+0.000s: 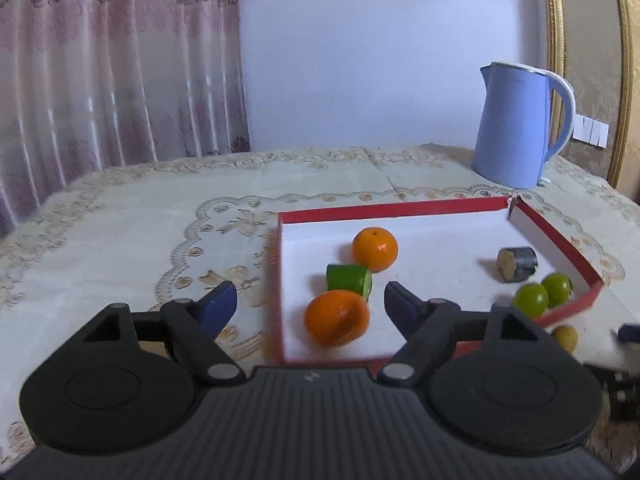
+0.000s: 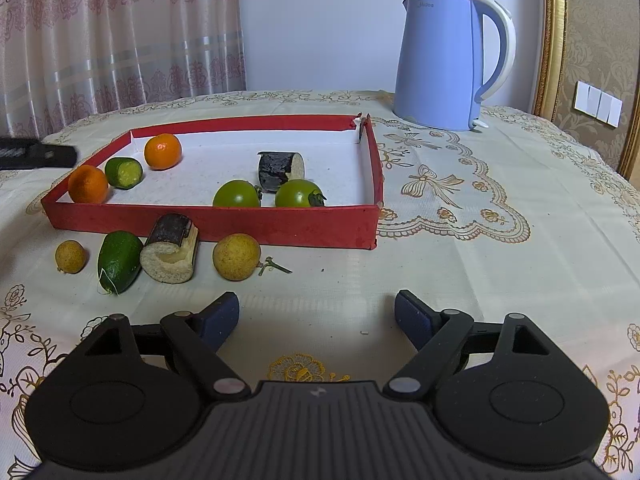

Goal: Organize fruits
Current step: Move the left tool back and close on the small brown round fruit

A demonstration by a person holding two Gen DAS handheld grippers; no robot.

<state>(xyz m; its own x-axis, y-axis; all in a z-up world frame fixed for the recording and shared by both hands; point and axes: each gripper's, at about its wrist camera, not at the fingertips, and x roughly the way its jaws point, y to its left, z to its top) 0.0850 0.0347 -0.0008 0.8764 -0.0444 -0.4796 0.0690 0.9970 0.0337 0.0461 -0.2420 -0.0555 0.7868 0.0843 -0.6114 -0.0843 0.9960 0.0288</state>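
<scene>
A red tray with a white floor holds two oranges, a green cucumber piece, a dark-skinned cut piece and two green tomatoes. My left gripper hangs open over the tray's near-left corner. The nearer orange lies between its jaws, clear of both pads. My right gripper stands open over bare cloth in front of the tray. Just outside the tray's front wall lie a small yellow fruit, a green piece, a dark-skinned cut piece and a bigger yellow fruit.
A blue kettle stands at the back right of the table, behind the tray. An embroidered cream cloth covers the table. Curtains hang behind on the left, and a gold-framed panel rises on the right.
</scene>
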